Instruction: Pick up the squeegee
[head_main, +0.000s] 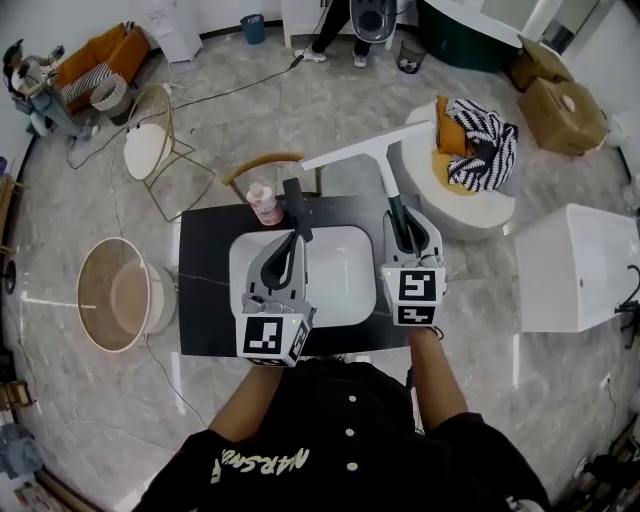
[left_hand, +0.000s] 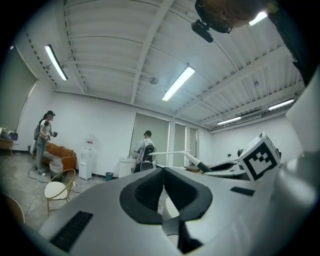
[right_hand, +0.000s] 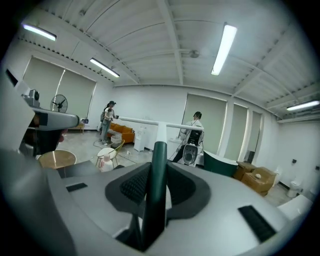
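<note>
Above the white basin (head_main: 345, 292) on the black desk (head_main: 205, 262), the right gripper (head_main: 405, 228) has its jaws clamped on the squeegee (head_main: 372, 151) by its dark green handle, blade beyond the basin's far edge; the left gripper (head_main: 289, 246) hangs over the basin, jaws together, empty

Gripped by its dark handle in right gripper (head_main: 406, 224): squeegee (head_main: 367, 146), white blade raised past black table's (head_main: 205, 262) far edge. Left, above white basin (head_main: 345, 250): left gripper (head_main: 289, 250).
</note>
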